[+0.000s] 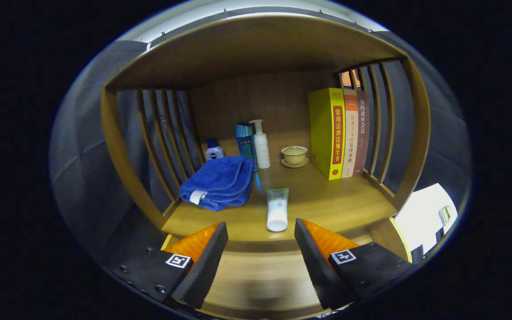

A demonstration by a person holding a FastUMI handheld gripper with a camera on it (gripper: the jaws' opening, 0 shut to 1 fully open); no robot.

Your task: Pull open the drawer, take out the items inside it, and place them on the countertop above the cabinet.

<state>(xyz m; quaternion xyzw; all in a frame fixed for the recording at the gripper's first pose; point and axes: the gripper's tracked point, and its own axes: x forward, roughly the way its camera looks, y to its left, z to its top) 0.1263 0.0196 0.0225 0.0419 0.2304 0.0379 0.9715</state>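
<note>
one tube (278, 210) beyond parted gripper (261, 233)

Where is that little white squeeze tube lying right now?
The white squeeze tube lies flat on the wooden shelf, just ahead of the open gripper, right of the folded blue towel.

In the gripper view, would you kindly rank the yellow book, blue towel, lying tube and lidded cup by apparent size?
1. Yellow book and blue towel: alike, not ranked.
2. Lying tube, nearest the open gripper, so perhaps flattered.
3. Lidded cup, farther back.
</note>
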